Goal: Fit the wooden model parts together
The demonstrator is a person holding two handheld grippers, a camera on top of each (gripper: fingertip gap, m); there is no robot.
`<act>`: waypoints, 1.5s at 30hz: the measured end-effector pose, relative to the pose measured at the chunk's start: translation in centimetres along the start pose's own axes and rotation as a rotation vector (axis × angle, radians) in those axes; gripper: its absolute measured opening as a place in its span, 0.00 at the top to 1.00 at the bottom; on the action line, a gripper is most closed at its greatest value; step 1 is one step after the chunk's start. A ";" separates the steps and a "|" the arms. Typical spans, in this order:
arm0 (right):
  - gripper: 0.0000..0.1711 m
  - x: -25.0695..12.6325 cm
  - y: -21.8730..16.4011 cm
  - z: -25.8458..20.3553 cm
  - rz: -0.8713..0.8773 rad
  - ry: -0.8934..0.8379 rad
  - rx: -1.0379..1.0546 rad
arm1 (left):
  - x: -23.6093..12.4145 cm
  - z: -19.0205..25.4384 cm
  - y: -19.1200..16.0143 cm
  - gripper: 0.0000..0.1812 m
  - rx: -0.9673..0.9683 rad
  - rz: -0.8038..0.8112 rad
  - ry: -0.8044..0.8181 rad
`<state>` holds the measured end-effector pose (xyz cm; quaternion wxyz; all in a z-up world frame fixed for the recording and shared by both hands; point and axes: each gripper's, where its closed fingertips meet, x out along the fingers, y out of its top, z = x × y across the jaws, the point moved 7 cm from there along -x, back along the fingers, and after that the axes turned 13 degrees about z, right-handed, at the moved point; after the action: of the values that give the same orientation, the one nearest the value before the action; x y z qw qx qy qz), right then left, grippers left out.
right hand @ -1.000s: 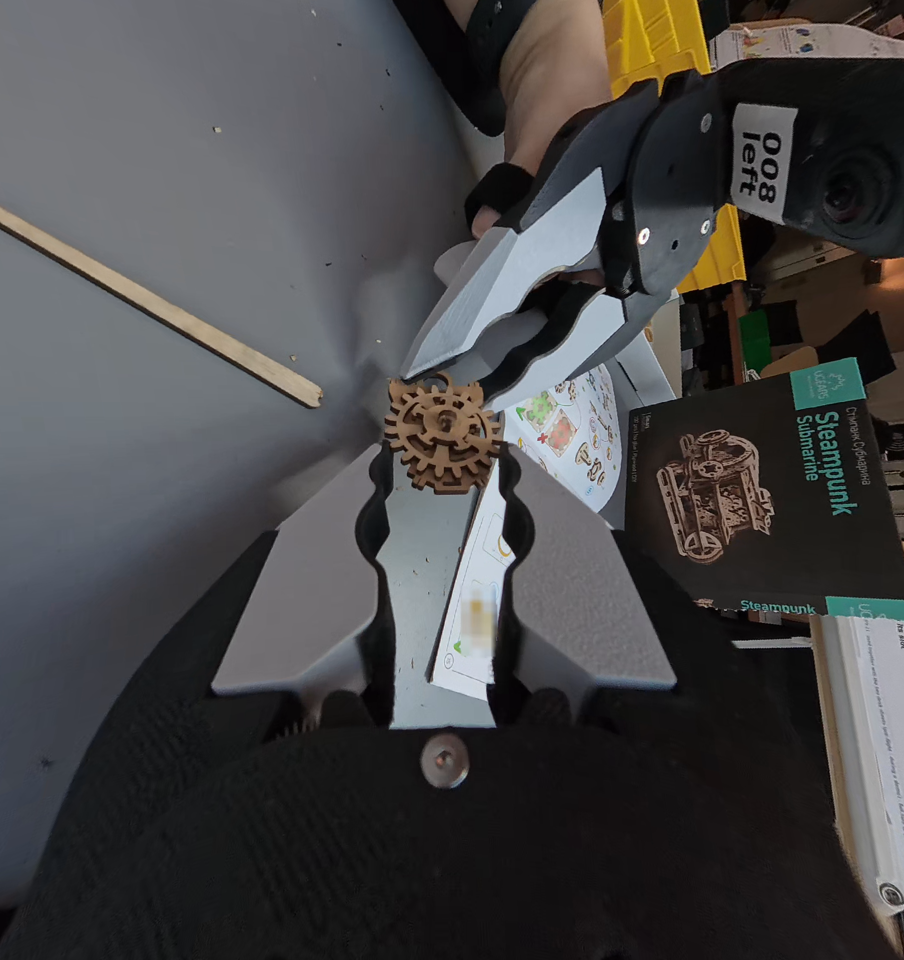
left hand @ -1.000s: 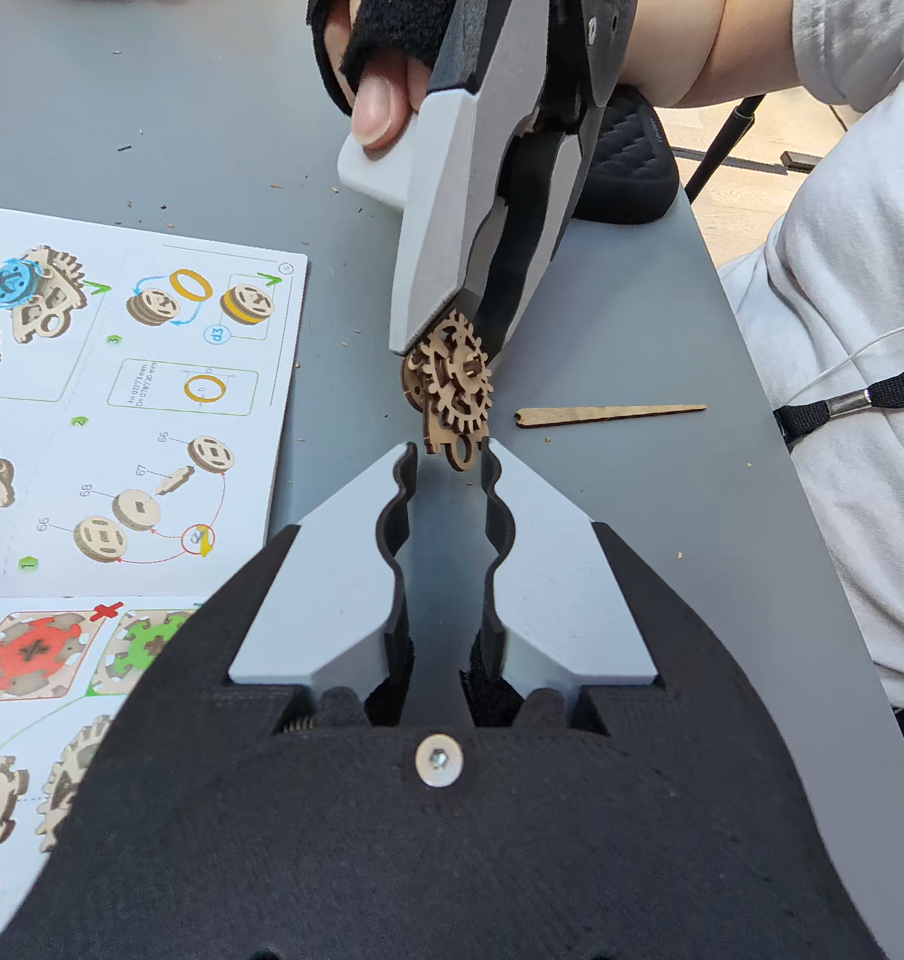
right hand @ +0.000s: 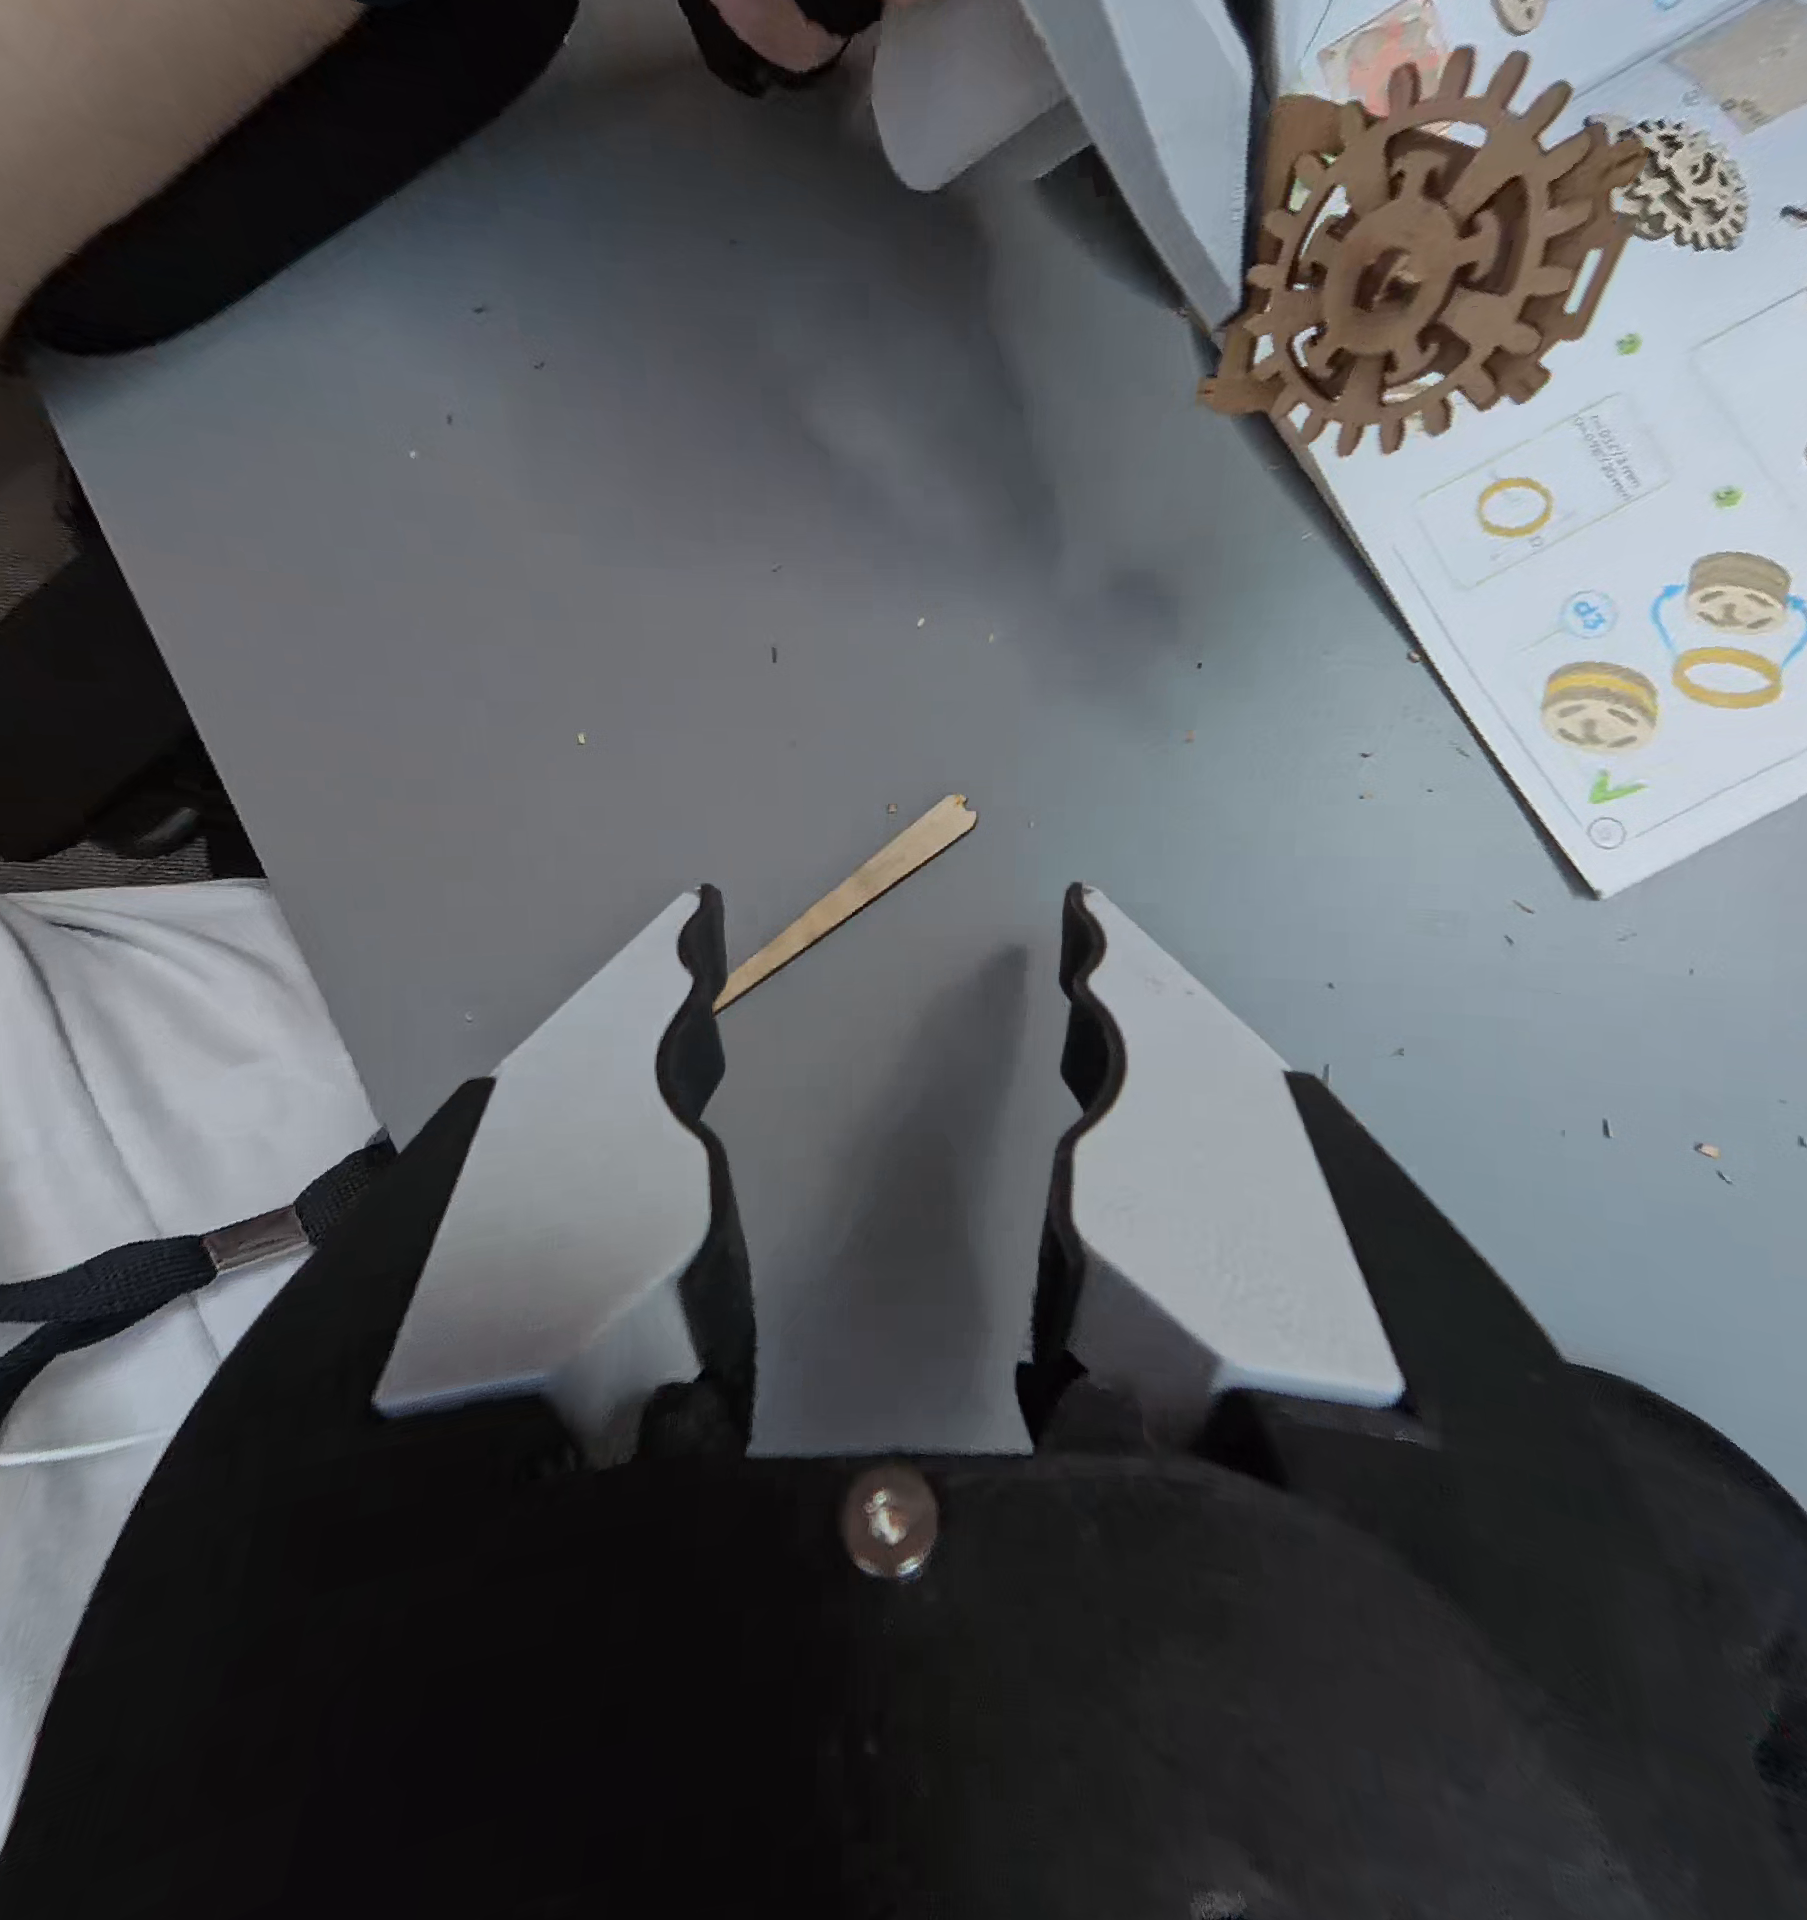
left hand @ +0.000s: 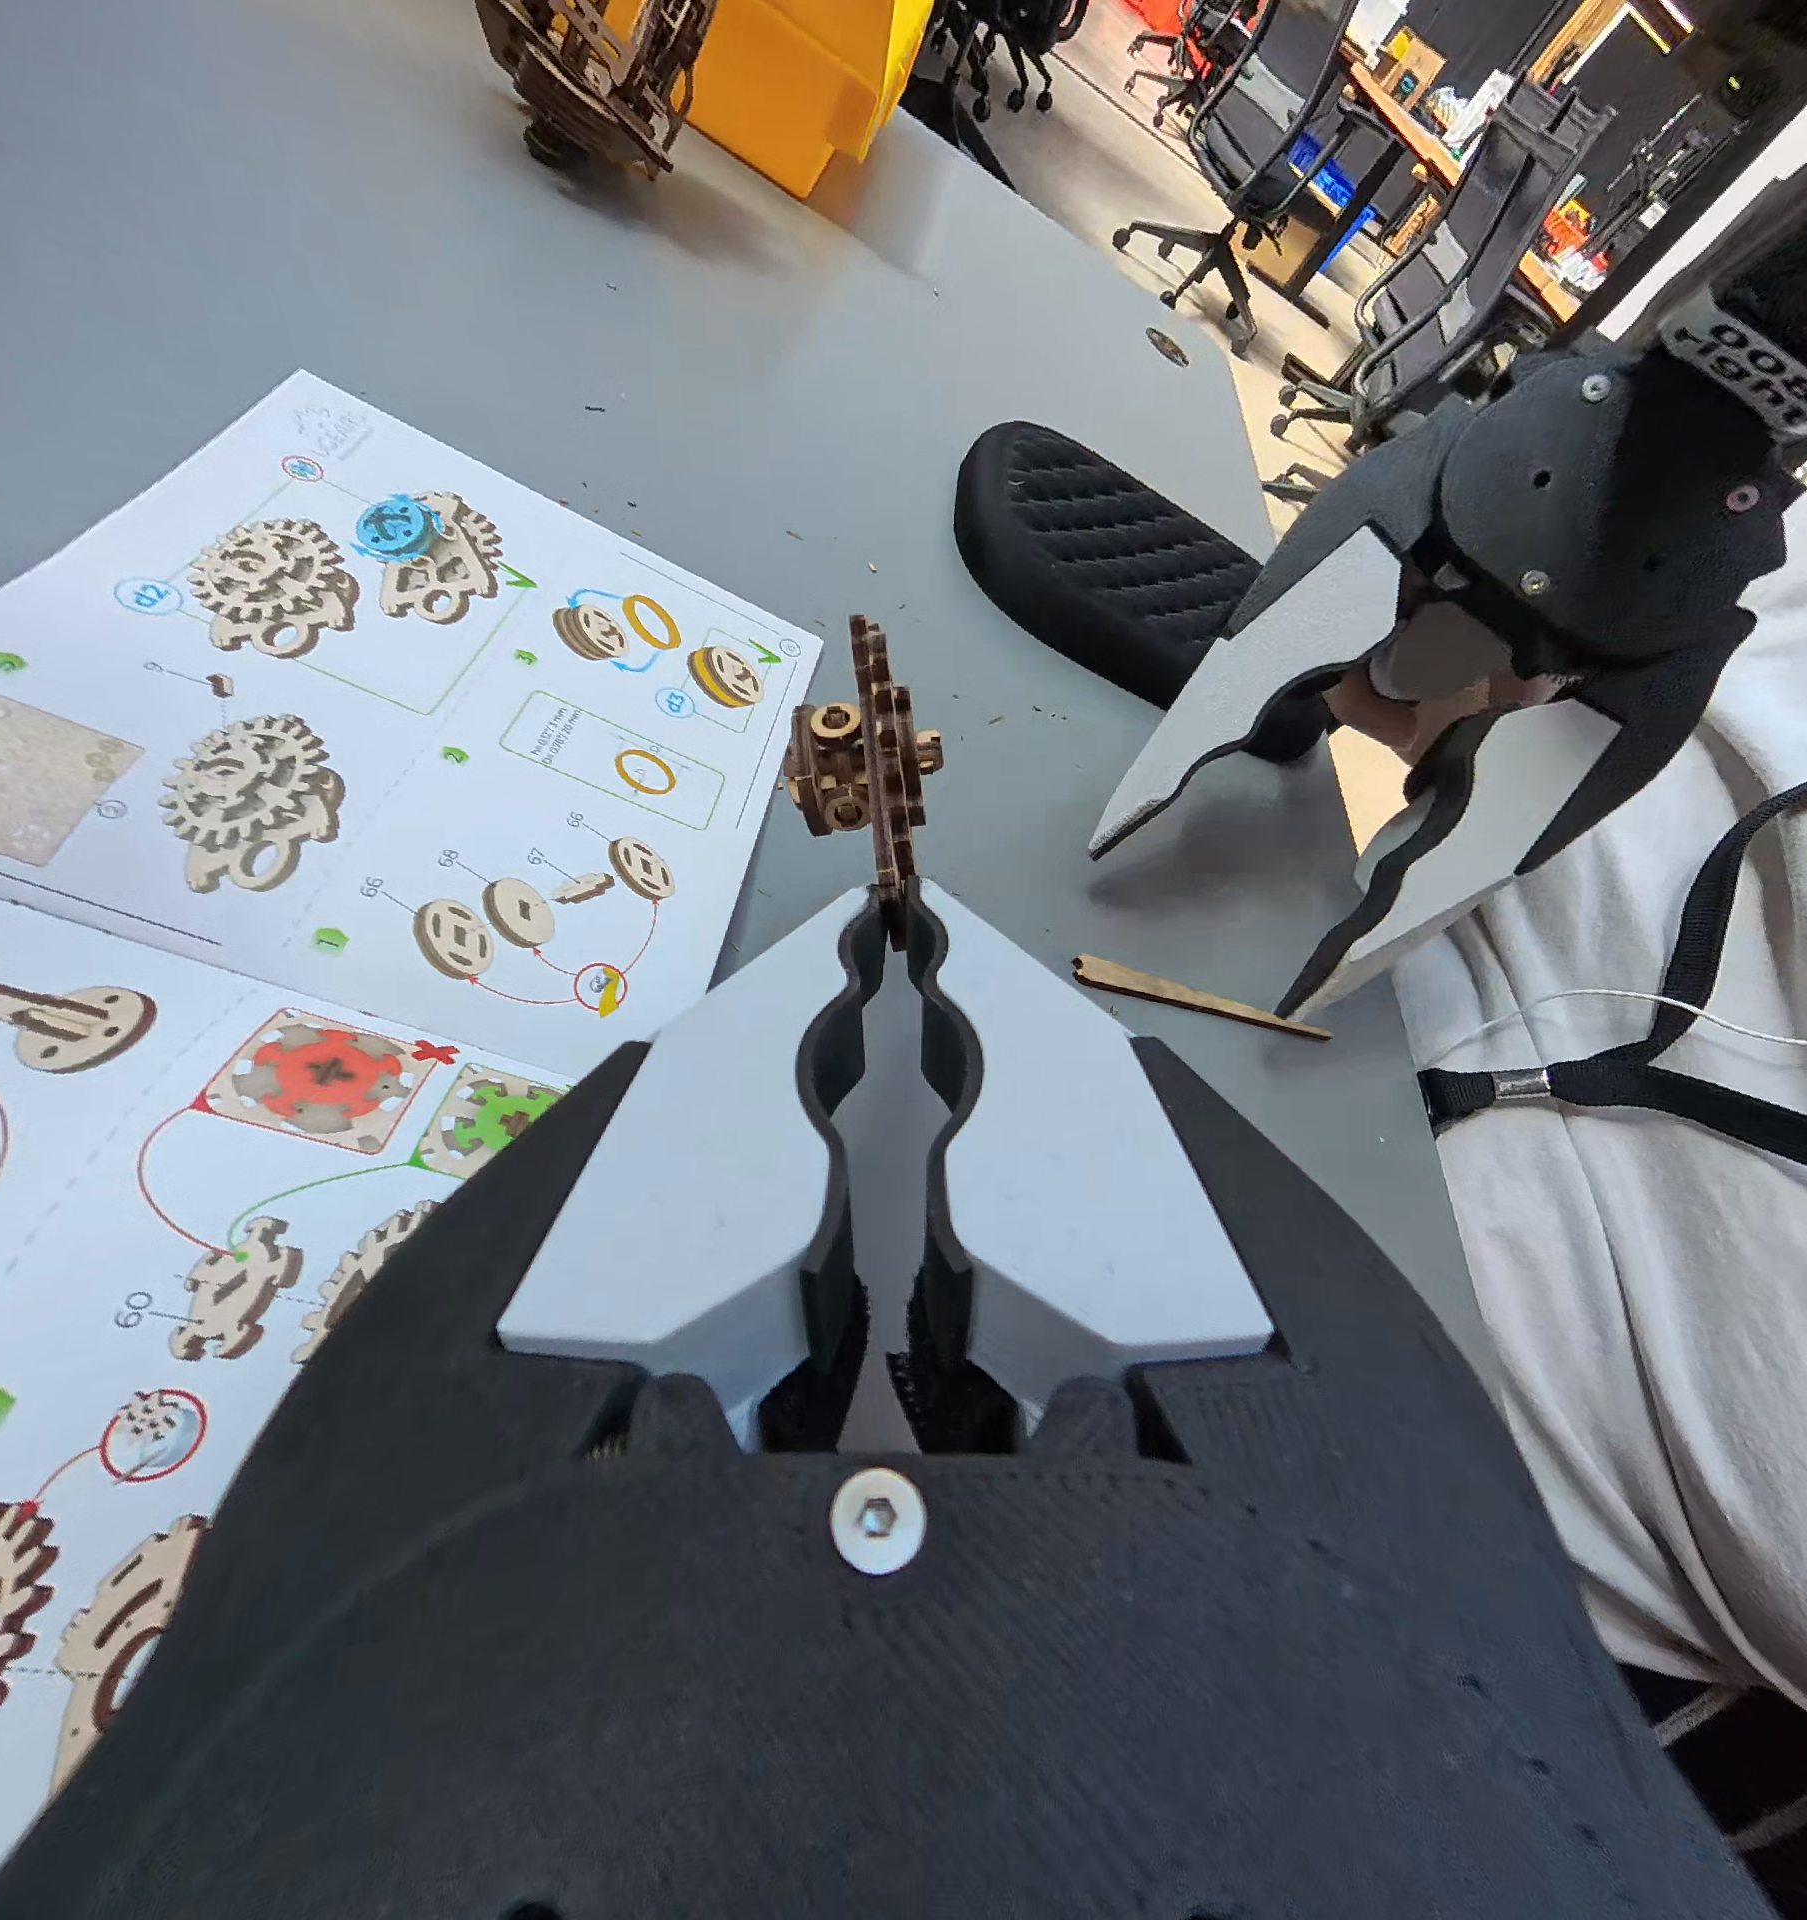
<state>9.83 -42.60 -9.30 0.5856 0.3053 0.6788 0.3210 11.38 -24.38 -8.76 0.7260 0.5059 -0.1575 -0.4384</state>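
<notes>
Left gripper [left hand: 894, 914] pinches gear assembly [left hand: 873, 758] by its rim; light, brittle teeth; right gripper [right hand: 888, 904] gapes empty.

The gear assembly [left hand: 871, 758] stands on edge right at the tips of the left gripper [left hand: 894, 914], pinched between its jaws and raised off the counter [left hand: 463, 312]. Left of those jaws lies the instruction sheet [left hand: 359, 727] on the counter; right of them lies the wooden stick [left hand: 1195, 997], with the right gripper [left hand: 1205, 925] beyond it, jaws apart. Ahead and right sits the padded rest [left hand: 1096, 561]. In the right wrist view, the stick [right hand: 857, 894] lies just ahead of the left jaw.
</notes>
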 end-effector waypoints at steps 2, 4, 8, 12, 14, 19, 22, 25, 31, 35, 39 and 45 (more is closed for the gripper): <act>0.62 0.8 0.0 -0.8 -0.009 -0.061 -0.035 | 0.0 0.1 0.1 1.00 0.013 0.002 0.006; 0.68 1.7 -0.6 -1.2 -0.080 -0.098 -0.086 | 0.0 0.3 0.3 1.00 0.030 0.009 0.011; 0.96 1.9 -0.8 -1.7 -0.071 -0.041 -0.193 | -0.3 0.7 0.7 1.00 0.057 0.035 0.017; 0.96 1.4 -0.6 -1.3 0.104 0.107 -0.149 | -0.5 0.7 1.0 1.00 0.072 0.045 0.026; 0.96 0.3 -0.1 -1.3 0.240 0.149 -0.164 | -0.6 0.8 1.1 1.00 0.081 0.051 0.028; 0.96 -3.8 2.3 -2.1 0.619 0.179 -0.288 | -0.5 0.6 0.9 1.00 0.082 0.041 0.027; 0.97 -4.7 2.8 -2.3 0.686 0.187 -0.301 | -0.4 0.7 0.8 1.00 0.086 0.033 0.025; 0.96 -5.0 3.0 -2.5 0.711 0.185 -0.320 | -0.4 0.8 0.8 1.00 0.093 0.036 0.021; 0.97 -5.4 3.1 -2.8 0.734 0.184 -0.334 | -0.5 0.7 0.8 1.00 0.090 0.043 0.021; 0.96 -5.4 3.1 -2.9 0.728 0.192 -0.335 | -0.5 0.8 0.8 1.00 0.090 0.040 0.018; 0.97 -3.4 2.1 -1.2 0.537 0.116 -0.222 | -0.3 0.8 0.4 1.00 0.072 0.011 0.009; 0.96 0.4 -0.3 0.4 0.170 0.020 -0.083 | 0.1 0.8 -1.5 1.00 -0.162 -0.130 -0.085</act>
<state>10.19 -42.41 -9.83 0.5617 0.3341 0.6423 0.4004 10.17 -25.13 -9.73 0.7271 0.4359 -0.1190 -0.5170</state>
